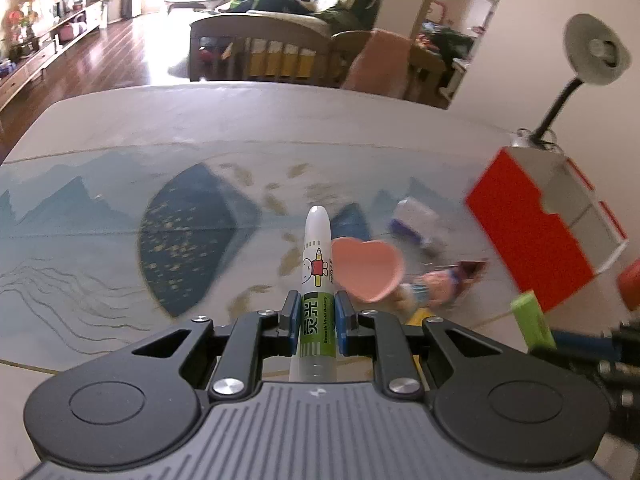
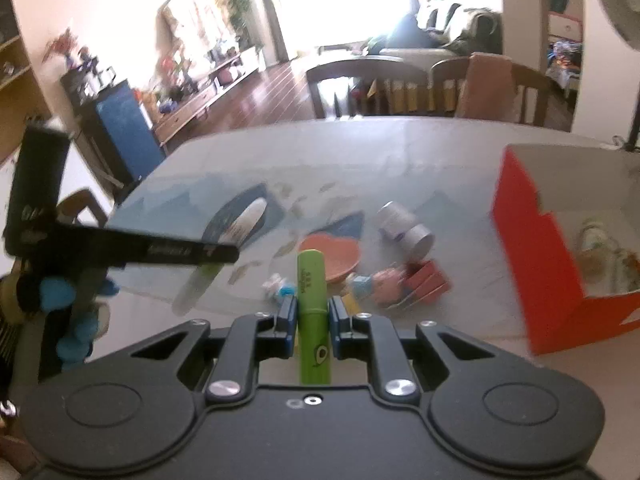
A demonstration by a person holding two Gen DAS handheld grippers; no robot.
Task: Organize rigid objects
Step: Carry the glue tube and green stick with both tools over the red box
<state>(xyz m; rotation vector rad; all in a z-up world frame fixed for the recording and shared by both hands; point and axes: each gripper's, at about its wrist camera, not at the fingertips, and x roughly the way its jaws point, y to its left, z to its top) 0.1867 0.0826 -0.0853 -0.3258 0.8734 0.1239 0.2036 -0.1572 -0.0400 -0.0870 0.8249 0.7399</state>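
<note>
My left gripper [image 1: 317, 312] is shut on a white highlighter pen [image 1: 316, 264] with a green label, held above the table and pointing away from me. My right gripper [image 2: 312, 314] is shut on a green highlighter pen [image 2: 312, 300] with an avocado print. That green pen [image 1: 534, 320] also shows at the right of the left wrist view. On the table lie a pink heart-shaped dish [image 2: 332, 258], a small pig figure [image 2: 384, 284], a red block [image 2: 426, 278], a white and purple jar [image 2: 394, 220] and a small blue and white piece [image 2: 278, 286]. An open orange box [image 2: 536, 264] stands at the right.
The table [image 1: 240, 120] carries a mat with blue mountains and a fan print. A grey desk lamp [image 1: 592, 52] stands behind the box. Some items [image 2: 600, 248] lie inside the box. Chairs [image 2: 368, 84] line the far edge. The left gripper's body [image 2: 40, 216] fills the left of the right wrist view.
</note>
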